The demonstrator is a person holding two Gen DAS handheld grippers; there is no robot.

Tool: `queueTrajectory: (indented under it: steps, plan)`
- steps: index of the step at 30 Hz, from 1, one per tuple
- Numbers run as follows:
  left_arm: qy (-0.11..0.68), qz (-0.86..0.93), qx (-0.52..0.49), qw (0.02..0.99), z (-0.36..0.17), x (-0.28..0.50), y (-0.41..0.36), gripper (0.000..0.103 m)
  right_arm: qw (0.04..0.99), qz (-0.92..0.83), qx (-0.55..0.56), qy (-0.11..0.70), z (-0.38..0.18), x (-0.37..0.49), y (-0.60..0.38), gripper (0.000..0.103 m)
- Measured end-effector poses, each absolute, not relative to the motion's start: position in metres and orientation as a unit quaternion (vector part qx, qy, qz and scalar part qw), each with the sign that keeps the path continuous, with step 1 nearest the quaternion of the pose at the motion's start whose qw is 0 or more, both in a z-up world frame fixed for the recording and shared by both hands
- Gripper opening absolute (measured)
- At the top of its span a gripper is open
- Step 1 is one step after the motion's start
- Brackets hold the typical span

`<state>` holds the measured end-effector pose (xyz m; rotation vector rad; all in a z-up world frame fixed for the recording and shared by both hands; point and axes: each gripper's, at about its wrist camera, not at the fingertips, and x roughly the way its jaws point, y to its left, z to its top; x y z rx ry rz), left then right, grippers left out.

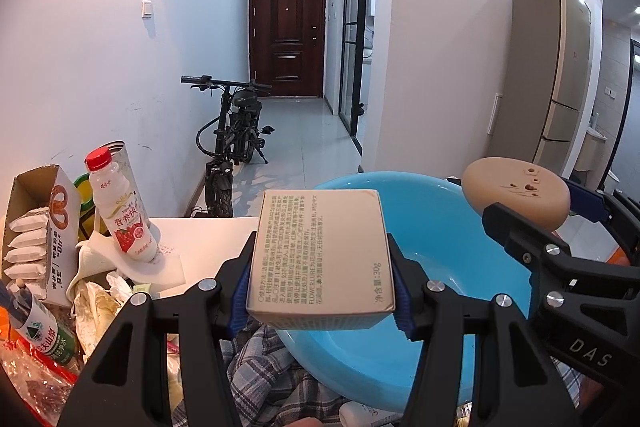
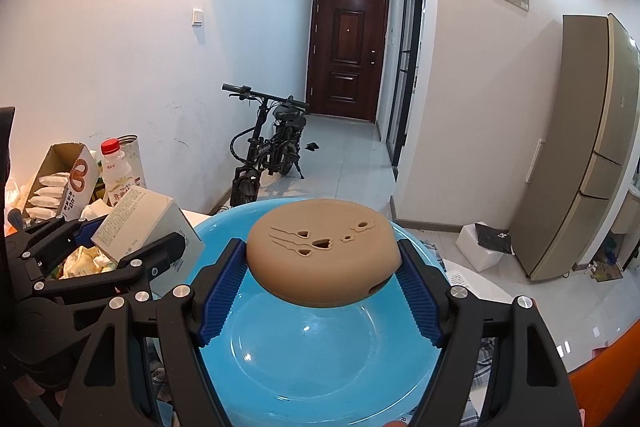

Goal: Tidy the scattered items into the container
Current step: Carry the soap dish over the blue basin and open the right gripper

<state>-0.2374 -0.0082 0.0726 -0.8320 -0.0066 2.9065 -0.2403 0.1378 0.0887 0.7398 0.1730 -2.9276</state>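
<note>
The left hand-held gripper (image 1: 322,291) clamped a small cardboard box (image 1: 320,247) by its side faces above the blue basin (image 2: 304,359); the right hand-held gripper (image 2: 320,291) pinched a tan rounded case (image 2: 322,255) over the basin's middle. Both looked light and rigid, the case's curved sides probably slippery. The worktop beneath was mostly hidden.

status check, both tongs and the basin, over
Left tongs shut on beige box. Right tongs shut on tan case. Both over blue basin, nothing blocking.
</note>
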Motion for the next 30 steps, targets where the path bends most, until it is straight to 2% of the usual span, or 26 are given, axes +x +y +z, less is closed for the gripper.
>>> queueTrajectory:
  steps: [9, 12, 15, 16, 17, 30]
  plan:
    - [-0.014, 0.959, -0.277, 0.063, 0.073, -0.238, -0.015, 0.055, 0.065, -0.965, 0.249, 0.053, 0.086, -0.241, 0.138, 0.078]
    - [-0.011, 0.96, -0.275, 0.057, 0.074, -0.238, -0.015, 0.055, 0.069, -0.964, 0.252, 0.044, 0.085, -0.241, 0.14, 0.083]
    - [-0.014, 0.959, -0.276, 0.057, 0.073, -0.238, -0.017, 0.055, 0.053, -0.967, 0.242, 0.055, 0.086, -0.239, 0.139, 0.094]
    - [-0.013, 0.96, -0.276, 0.055, 0.073, -0.238, -0.017, 0.055, 0.044, -0.968, 0.238, 0.06, 0.087, -0.238, 0.139, 0.102]
    - [-0.011, 0.96, -0.276, 0.055, 0.072, -0.239, -0.016, 0.055, 0.035, -0.969, 0.236, 0.062, 0.088, -0.237, 0.141, 0.103]
    - [-0.007, 0.957, -0.282, 0.062, 0.069, -0.241, -0.012, 0.055, 0.021, -0.975, 0.211, 0.059, 0.106, -0.221, 0.147, 0.103]
